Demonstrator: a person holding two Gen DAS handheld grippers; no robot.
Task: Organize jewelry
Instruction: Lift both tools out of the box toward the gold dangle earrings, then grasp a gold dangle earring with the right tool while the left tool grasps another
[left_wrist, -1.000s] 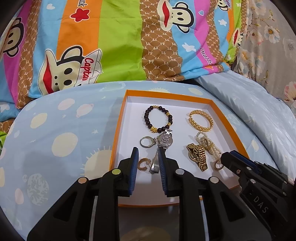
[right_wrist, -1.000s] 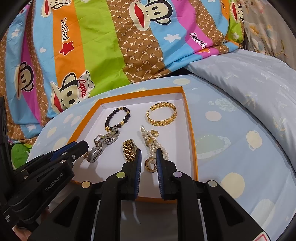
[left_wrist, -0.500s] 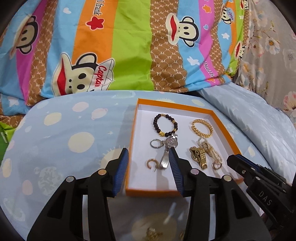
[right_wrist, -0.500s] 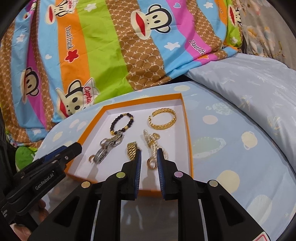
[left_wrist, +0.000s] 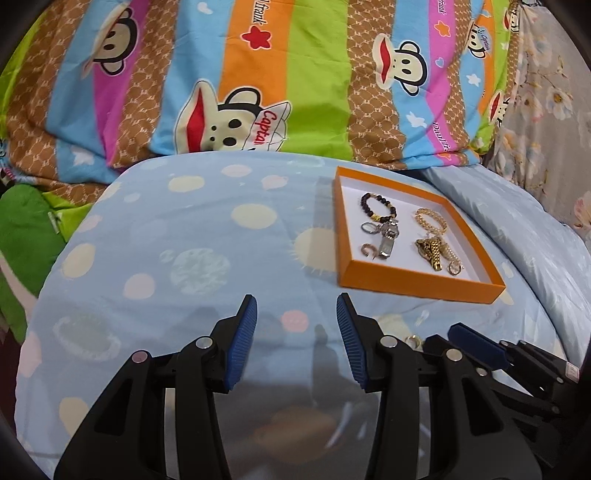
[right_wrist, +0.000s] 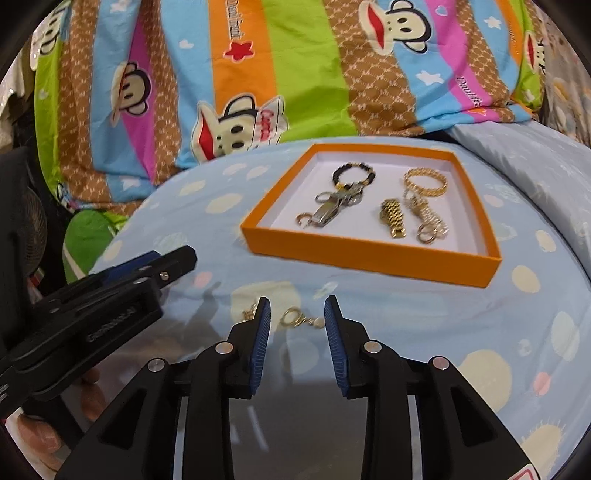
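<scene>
Two hand-held grippers empty; left (left_wrist: 295, 325) wide, right (right_wrist: 297, 326) opening over near gold earring (right_wrist: 291, 317); we'd grasp it, box (right_wrist: 369, 254) next.

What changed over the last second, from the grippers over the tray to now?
Both grippers backed off the orange tray toward the near edge of the blue sheet. The left gripper opened, empty; the right gripper is opening around a small gold piece lying on the sheet. The tray's jewelry stayed put.
</scene>
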